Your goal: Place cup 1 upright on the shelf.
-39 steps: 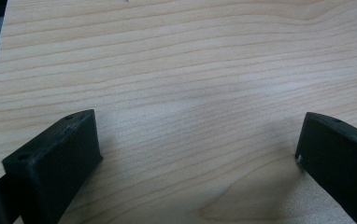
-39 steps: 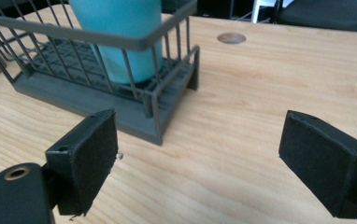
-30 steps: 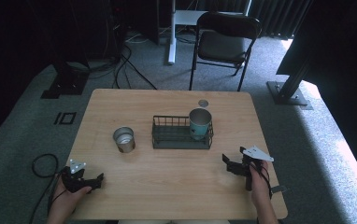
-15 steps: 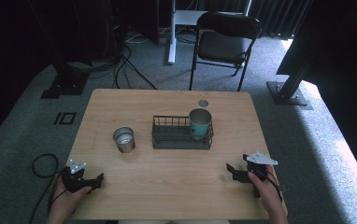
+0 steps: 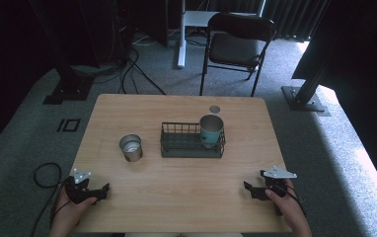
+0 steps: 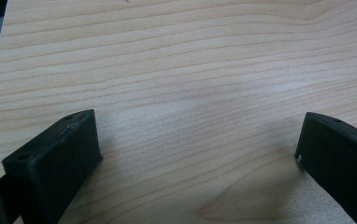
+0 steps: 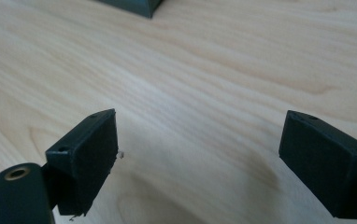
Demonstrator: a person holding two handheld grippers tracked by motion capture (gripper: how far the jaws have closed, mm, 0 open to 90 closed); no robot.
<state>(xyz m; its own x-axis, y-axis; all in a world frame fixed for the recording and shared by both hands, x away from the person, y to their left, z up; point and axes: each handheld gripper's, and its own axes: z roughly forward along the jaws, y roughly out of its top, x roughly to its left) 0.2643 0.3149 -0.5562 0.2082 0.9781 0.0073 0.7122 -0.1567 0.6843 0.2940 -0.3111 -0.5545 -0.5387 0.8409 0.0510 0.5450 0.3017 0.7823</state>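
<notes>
Wooden table [image 5: 176,197] carries a wire basket [image 5: 191,146] at centre, teal cup [image 5: 210,130] upright in its right end. Steel tin [image 5: 131,147] stands left, contents unclear, maybe empty. Left gripper [image 5: 97,191] and right gripper [image 5: 251,189] rest near front corners, jaws wide, holding nothing.

We see a wooden table [image 5: 176,197] from above, with a dark wire basket [image 5: 191,148] near its middle. A teal cup [image 5: 211,131] stands upright in the basket's right end. A metal can [image 5: 131,147] stands to the left of the basket, apart from it. A small grey disc [image 5: 214,109] lies behind the basket. At the near edge, the left gripper [image 5: 102,190] and the right gripper [image 5: 249,188] rest low, each held in a hand, well apart. A folding chair [image 5: 238,42] stands beyond the table.
</notes>
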